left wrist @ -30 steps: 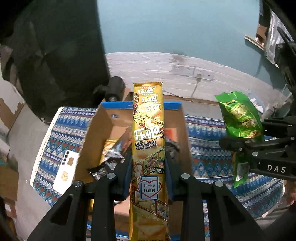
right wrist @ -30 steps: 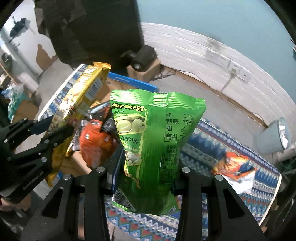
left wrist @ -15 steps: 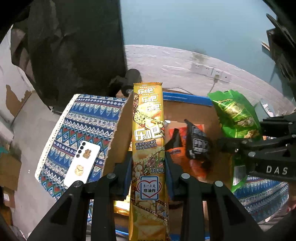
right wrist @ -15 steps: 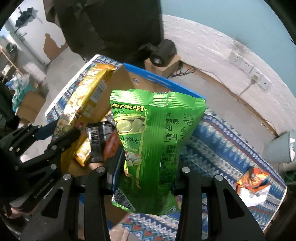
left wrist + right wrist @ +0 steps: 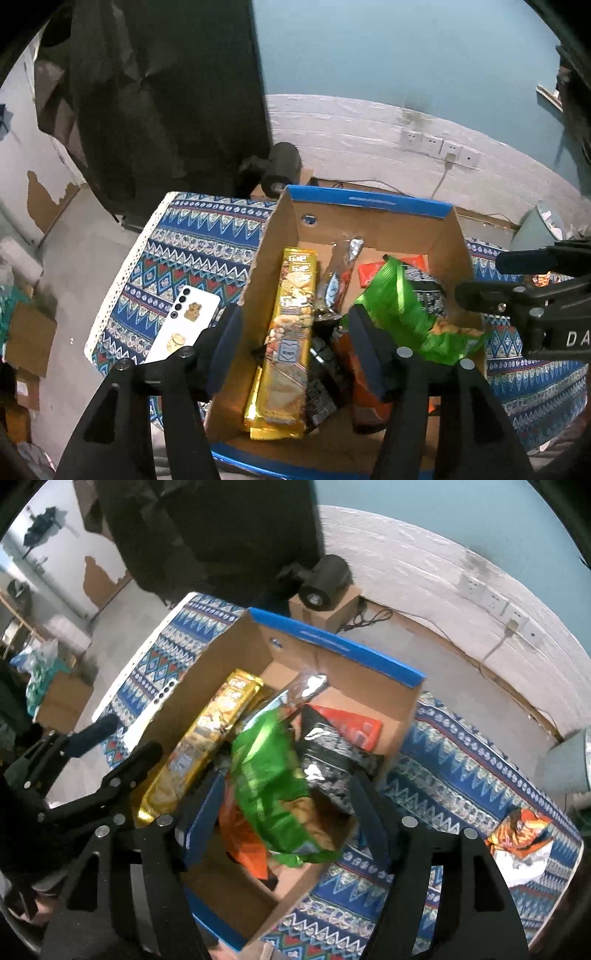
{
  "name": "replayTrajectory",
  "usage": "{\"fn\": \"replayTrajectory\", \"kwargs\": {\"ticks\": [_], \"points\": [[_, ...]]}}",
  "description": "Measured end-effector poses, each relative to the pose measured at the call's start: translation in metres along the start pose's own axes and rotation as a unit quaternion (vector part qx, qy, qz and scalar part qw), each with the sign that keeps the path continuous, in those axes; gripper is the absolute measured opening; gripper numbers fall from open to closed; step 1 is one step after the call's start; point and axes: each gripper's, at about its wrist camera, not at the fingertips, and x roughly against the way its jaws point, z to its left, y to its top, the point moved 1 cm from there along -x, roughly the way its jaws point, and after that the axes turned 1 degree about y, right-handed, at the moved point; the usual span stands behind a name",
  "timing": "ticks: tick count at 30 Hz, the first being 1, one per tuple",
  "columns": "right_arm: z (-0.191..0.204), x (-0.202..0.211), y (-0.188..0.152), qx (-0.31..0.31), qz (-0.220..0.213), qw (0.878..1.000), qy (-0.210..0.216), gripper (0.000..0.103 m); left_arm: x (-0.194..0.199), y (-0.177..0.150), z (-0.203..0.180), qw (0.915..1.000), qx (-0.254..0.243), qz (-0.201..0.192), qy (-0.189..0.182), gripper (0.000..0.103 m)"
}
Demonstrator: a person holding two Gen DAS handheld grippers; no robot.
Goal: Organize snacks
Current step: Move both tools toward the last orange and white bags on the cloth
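Over the cardboard box [image 5: 369, 229], seen from the left wrist, the left tool [image 5: 295, 354] hangs with its jaws spread; they have just been opening, and nothing is pressed between the pads. The long yellow snack pack [image 5: 291, 332] lies lengthwise in the box below, along its left wall, free of the pads. Beside it sit a green bag [image 5: 402, 310], a silver-ended wrapper [image 5: 341, 269], a red pack [image 5: 373, 273] and dark and orange packets, partly hidden. The box stands on a worktop with a blue patterned cloth [image 5: 192, 243], where a white phone [image 5: 184, 325] lies just left of the box. The right tool [image 5: 480, 280] reaches in from the right edge above the box's right wall.

From the right wrist, the right tool [image 5: 288, 812] is likewise released; its jaws have just been opening and the green bag [image 5: 269, 779] lies loose in the box [image 5: 332, 642], tilted on top of an orange packet [image 5: 243, 842] and beside a black packet [image 5: 332, 753]. The yellow snack pack [image 5: 207, 738] runs along the far left side. The left tool [image 5: 122, 738] shows at the left, spread. Another orange snack bag [image 5: 521, 834] lies on the cloth [image 5: 461, 760], well apart from the box.
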Motion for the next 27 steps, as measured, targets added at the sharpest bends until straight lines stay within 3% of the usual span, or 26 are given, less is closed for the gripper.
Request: {"fn": "replayTrajectory", "kwargs": {"ticks": [10, 27], "points": [[-0.041, 0.026, -0.023, -0.031, -0.011, 0.999, -0.026, 0.073, 0.011, 0.005, -0.034, 0.9994, -0.014, -0.001, -0.031, 0.066], [-0.113, 0.063, -0.076, -0.064, -0.023, 0.994, -0.08, 0.074, 0.021, 0.0, -0.125, 0.993, -0.101, 0.0, -0.061, 0.068]]}}
